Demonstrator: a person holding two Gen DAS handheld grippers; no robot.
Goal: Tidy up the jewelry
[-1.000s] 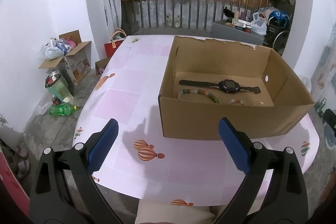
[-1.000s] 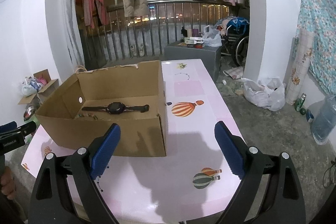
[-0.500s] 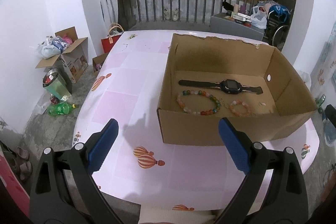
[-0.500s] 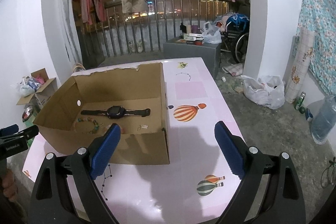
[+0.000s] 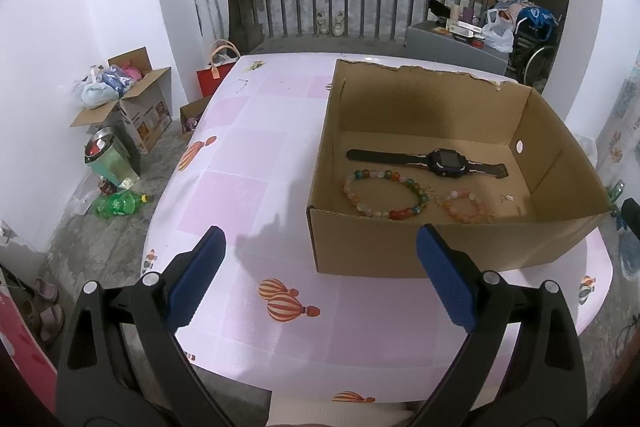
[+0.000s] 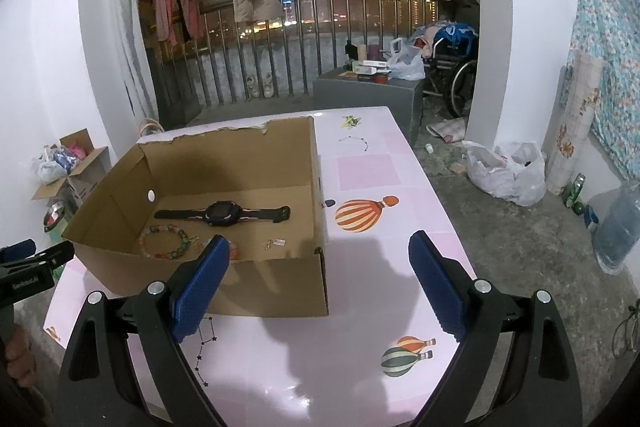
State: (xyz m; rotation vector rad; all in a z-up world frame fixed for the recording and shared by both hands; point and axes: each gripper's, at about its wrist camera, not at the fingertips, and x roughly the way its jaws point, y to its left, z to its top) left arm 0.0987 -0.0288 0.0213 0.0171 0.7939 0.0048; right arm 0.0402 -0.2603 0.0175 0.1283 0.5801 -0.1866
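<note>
An open cardboard box (image 5: 440, 251) (image 6: 280, 291) stands on the pink balloon-print table (image 5: 248, 167) (image 6: 360, 327). Inside lie a black watch (image 5: 444, 161) (image 6: 224, 214), a large multicoloured bead bracelet (image 5: 384, 193) (image 6: 164, 241), a small pink-orange bead bracelet (image 5: 466, 207) and small metal trinkets (image 6: 276, 244). My left gripper (image 5: 320, 275) is open and empty, above the table in front of the box's near-left corner. My right gripper (image 6: 316, 283) is open and empty, above the box's near-right corner.
The table's near edge (image 5: 360, 393) lies just below the left gripper. The floor on the left holds an open carton (image 5: 132, 107), a bin (image 5: 106, 159) and a green bottle (image 5: 120, 205). On the right are plastic bags (image 6: 508, 173) and a water jug (image 6: 620, 227). A balcony railing (image 6: 320, 35) is behind.
Both grippers have risen and tilted down, so more of the box's inside shows, including both bracelets. Both stay open and empty. The box and its contents have not moved.
</note>
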